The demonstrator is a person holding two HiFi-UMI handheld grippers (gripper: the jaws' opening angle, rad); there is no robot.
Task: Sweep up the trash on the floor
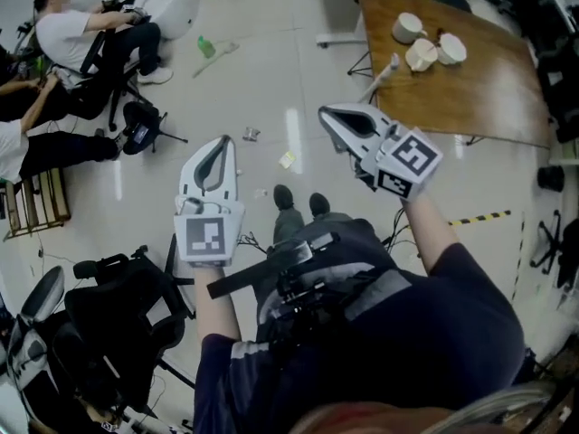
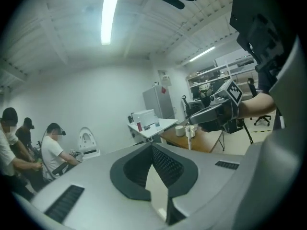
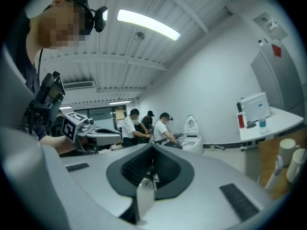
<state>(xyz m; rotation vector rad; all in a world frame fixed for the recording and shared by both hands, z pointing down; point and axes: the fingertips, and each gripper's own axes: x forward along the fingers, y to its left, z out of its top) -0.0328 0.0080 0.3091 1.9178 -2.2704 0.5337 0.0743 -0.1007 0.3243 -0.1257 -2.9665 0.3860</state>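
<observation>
Bits of trash lie on the pale floor ahead of the person's shoes: a small crumpled piece (image 1: 251, 134), a yellowish scrap (image 1: 288, 159) and a tiny bit (image 1: 261, 193). A white-handled brush (image 1: 384, 74) leans at the wooden table's (image 1: 488, 98) near edge. My left gripper (image 1: 224, 141) is held up over the floor, shut with nothing in it; its jaws meet in the left gripper view (image 2: 152, 146). My right gripper (image 1: 324, 114) is raised beside the table, also shut and empty (image 3: 153, 147). Each gripper shows in the other's view: the right one (image 2: 211, 111), the left one (image 3: 91, 135).
Cups (image 1: 422, 54) stand on the table. A green bottle (image 1: 206, 47) and a stick (image 1: 217, 59) lie on the far floor. Seated people (image 1: 72, 39) and chairs fill the left side. A dark chair (image 1: 118, 324) and cables sit near my left. Yellow-black tape (image 1: 479, 217) marks the floor at right.
</observation>
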